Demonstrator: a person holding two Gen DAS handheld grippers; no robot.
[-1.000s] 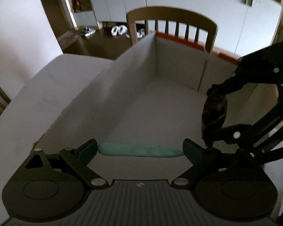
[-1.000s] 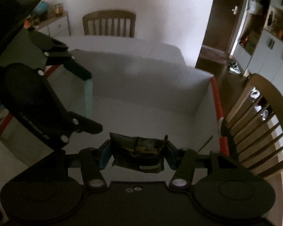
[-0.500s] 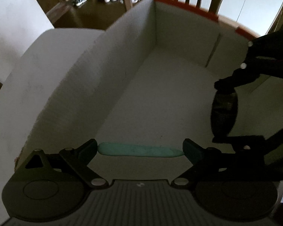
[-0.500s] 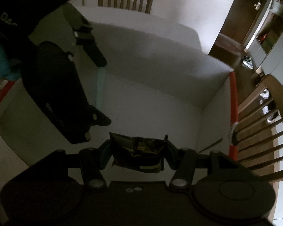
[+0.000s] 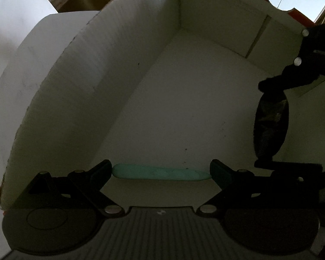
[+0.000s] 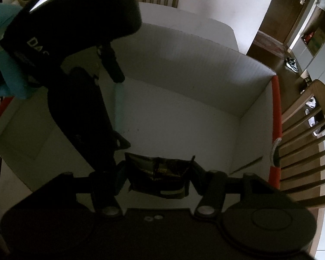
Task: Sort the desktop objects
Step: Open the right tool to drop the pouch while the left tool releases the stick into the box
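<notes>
A: What was shown in the left wrist view?

B: A pale teal stick [image 5: 161, 174] was held crosswise in the left hand-held gripper [image 5: 161, 173], clamped end to end, its long axis running from pad to pad. Directly below it the white floor of an open cardboard box [image 5: 184, 108] was seen, so the stick was judged to need only a release. At the right edge, the dark packet [image 5: 270, 127] was seen hanging in the other tool.

A: And the right wrist view?

B: The dark packet [image 6: 160, 177] was seen between the jaws of the right hand-held gripper [image 6: 160, 179], which had just been opening; whether the pads were pressing on it could not be told. The left hand-held gripper [image 6: 119, 112] was seen nearby on the left, also over the box.

A: The surroundings?

B: A white counter [image 6: 205, 21] carried the box; wooden chairs [image 6: 309, 147] and a dim room were visible beyond.
</notes>
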